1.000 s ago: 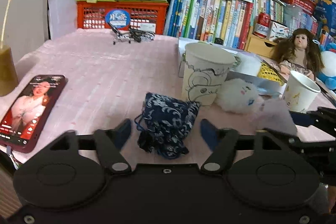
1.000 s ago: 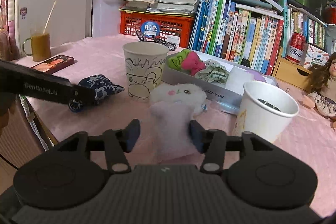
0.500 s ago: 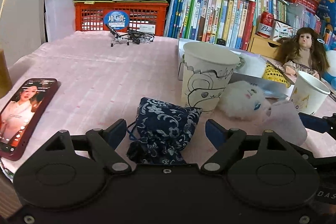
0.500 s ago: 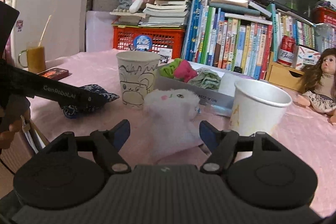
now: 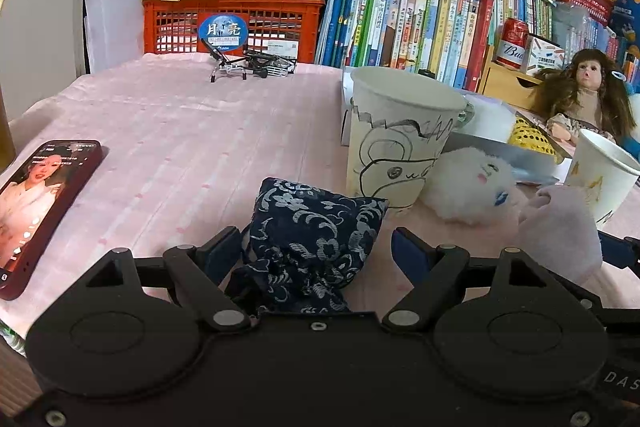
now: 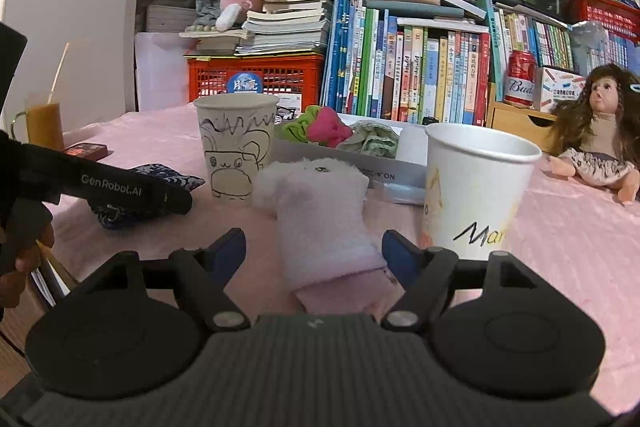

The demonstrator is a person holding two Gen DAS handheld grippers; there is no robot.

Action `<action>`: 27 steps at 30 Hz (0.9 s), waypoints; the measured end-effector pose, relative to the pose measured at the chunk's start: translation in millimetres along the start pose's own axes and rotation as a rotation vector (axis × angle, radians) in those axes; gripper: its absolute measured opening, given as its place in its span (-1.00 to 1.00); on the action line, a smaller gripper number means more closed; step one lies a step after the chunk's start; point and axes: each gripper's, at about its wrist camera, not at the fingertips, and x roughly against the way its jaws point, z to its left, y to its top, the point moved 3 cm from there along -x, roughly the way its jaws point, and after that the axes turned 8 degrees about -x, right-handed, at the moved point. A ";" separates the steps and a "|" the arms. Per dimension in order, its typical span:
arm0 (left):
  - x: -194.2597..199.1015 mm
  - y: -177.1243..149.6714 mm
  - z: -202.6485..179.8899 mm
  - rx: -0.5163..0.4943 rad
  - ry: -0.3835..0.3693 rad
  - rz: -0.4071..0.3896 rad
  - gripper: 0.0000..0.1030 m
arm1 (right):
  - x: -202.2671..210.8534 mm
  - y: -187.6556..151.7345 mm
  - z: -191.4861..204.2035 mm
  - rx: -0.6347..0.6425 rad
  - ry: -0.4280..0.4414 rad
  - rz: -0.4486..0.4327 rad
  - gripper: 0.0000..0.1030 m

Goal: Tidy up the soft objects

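Item: left gripper (image 5: 316,251). Jaws spread wide, gripping nothing. The navy floral pouch (image 5: 312,239) lies on the pink tablecloth (image 5: 180,147) between the fingers; its left side seems to brush the left finger (image 5: 224,253), with a clear gap to the right one.
Room: bare cloth ahead-left as far as the red crate (image 5: 236,27); phone (image 5: 36,203) at far left near the table edge. Doodled paper cup (image 5: 400,143) just ahead-right, close behind the pouch.

Item: right gripper (image 6: 314,253). Jaws spread wide, released. The white plush sock (image 6: 320,211) lies lengthwise between the fingers, cuff toward the camera; contact cannot be told.
Room: lettered paper cup (image 6: 476,187) just ahead-right, crowding the right finger. Grey tray (image 6: 360,167) of soft items behind the sock. Open cloth far right, up to the doll (image 6: 600,147).
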 end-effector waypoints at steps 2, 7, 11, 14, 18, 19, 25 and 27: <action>-0.9 -0.9 -1.4 -0.005 0.004 -0.004 0.58 | -1.7 -0.9 -0.3 -0.005 -0.003 0.003 0.63; -2.2 -1.3 -2.7 -0.014 0.008 -0.010 0.55 | -2.6 -0.3 -0.2 -0.012 -0.002 -0.001 0.62; -2.7 -1.8 -1.8 -0.006 0.010 -0.015 0.43 | -0.2 0.7 -1.3 -0.023 0.000 -0.004 0.57; -2.8 -1.7 -1.8 -0.009 0.020 -0.020 0.21 | -2.5 -0.7 -1.9 -0.013 -0.009 0.012 0.30; 0.5 -2.2 -1.4 0.007 0.029 -0.024 -0.09 | -2.8 0.1 -2.5 -0.016 -0.014 0.020 -0.08; 1.2 -2.2 -1.0 0.007 0.029 -0.024 -0.13 | -2.4 1.1 -2.1 -0.016 -0.010 0.020 -0.20; 12.7 1.2 2.7 0.043 0.026 -0.039 -0.22 | 2.1 8.5 3.2 -0.003 0.026 0.025 -0.45; 19.7 4.4 3.0 0.035 0.034 -0.058 -0.22 | 3.9 11.7 5.2 -0.005 0.038 0.022 -0.46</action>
